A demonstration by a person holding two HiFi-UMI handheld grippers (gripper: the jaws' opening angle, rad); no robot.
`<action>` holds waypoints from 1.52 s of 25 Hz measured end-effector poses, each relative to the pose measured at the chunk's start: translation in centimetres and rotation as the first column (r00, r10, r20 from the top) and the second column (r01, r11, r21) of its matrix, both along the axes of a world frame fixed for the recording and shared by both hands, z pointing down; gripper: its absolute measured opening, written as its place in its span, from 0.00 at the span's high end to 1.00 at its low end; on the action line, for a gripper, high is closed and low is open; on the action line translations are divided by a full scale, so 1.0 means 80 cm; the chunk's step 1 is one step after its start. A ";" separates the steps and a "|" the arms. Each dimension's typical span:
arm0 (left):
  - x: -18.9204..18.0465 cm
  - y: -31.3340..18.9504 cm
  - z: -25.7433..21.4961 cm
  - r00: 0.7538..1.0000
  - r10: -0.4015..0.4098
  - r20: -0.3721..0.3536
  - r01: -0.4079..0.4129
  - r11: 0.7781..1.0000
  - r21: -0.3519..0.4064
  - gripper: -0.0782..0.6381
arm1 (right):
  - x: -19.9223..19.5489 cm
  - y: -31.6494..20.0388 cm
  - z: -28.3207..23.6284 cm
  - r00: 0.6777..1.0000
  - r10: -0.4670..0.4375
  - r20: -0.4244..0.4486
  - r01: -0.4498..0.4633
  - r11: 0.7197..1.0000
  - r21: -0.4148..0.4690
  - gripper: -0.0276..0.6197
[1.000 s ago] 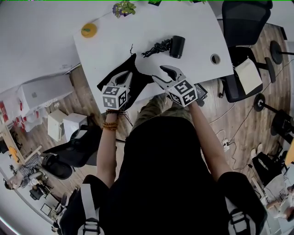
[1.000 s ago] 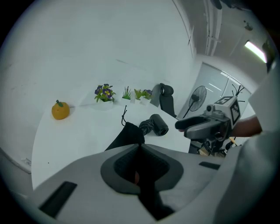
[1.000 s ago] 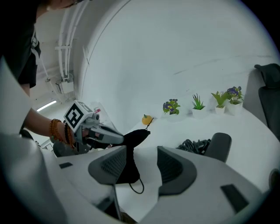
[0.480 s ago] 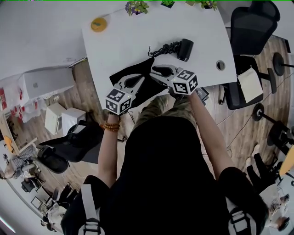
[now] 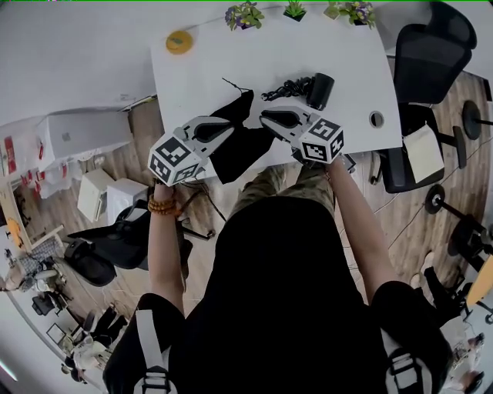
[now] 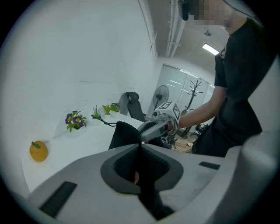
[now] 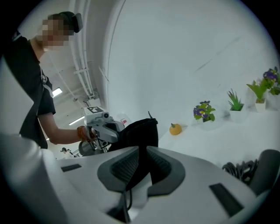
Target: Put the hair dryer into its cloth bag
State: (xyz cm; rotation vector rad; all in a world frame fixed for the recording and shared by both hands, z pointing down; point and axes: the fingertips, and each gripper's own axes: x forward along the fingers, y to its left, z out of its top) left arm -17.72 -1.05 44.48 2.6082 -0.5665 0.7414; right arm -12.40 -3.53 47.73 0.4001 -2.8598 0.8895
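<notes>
The black cloth bag [image 5: 240,138] hangs between my two grippers over the near edge of the white table [image 5: 231,69]. My left gripper [image 5: 229,126] is shut on the bag's left edge, with cloth pinched between its jaws [image 6: 140,148]. On the right edge, my right gripper [image 5: 265,117] has just closed, and dark cloth and a cord run between its jaws [image 7: 142,156]. Each gripper view shows the bag [image 7: 140,129] held up with the other gripper beyond it. The black hair dryer [image 5: 320,90] and its coiled cord [image 5: 285,88] lie on the table past the right gripper.
An orange fruit-shaped object [image 5: 179,41] sits at the table's far left. Small potted plants [image 5: 245,15] line the far edge. A cable hole [image 5: 377,119] is near the right edge. A black office chair [image 5: 427,54] stands to the right, and boxes [image 5: 77,138] stand to the left.
The right gripper, open a second ago above the bag, has come down and shut on its edge. Both grippers have risen, and the bag has lifted off the table.
</notes>
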 end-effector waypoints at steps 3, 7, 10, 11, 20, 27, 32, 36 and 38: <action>0.013 -0.002 -0.008 0.997 0.076 0.012 -0.076 0.997 0.024 0.84 | -0.024 0.004 -0.036 0.992 -0.090 0.091 0.087 0.996 0.034 0.66; 0.019 -0.011 -0.017 0.992 0.113 0.051 -0.115 0.992 0.045 0.84 | -0.033 -0.002 -0.064 0.985 -0.112 0.131 0.106 0.993 0.050 0.80; 0.014 -0.016 -0.017 0.984 0.141 0.111 -0.147 0.988 0.052 0.84 | -0.030 -0.001 -0.056 0.989 -0.102 0.104 0.098 0.994 0.036 0.85; 0.013 -0.016 -0.015 0.978 0.157 0.134 -0.165 0.985 0.052 0.84 | -0.029 0.003 -0.052 0.990 -0.104 0.091 0.101 0.994 0.033 0.85; 0.015 -0.011 -0.022 0.967 0.236 0.099 -0.240 0.970 0.030 0.85 | 0.006 0.024 -0.036 0.996 -0.045 0.075 0.046 0.999 -0.010 0.90; -0.009 -0.028 -0.073 0.966 0.258 0.021 -0.258 0.965 0.036 0.85 | 0.051 -0.008 -0.059 0.996 0.008 -0.091 0.003 0.993 0.118 0.90; -0.017 -0.038 -0.105 0.966 0.258 -0.033 -0.257 0.966 0.020 0.85 | 0.081 -0.039 -0.077 0.986 0.082 -0.146 -0.059 0.986 0.159 0.90; 0.004 -0.059 -0.093 0.992 0.106 -0.069 -0.106 0.994 -0.005 0.85 | 0.094 -0.053 -0.096 0.972 0.233 -0.029 -0.224 0.957 0.184 0.87; 0.015 -0.067 -0.059 0.999 0.001 -0.048 -0.004 0.999 -0.050 0.85 | 0.091 -0.042 -0.086 0.961 0.274 -0.017 -0.267 0.947 0.177 0.65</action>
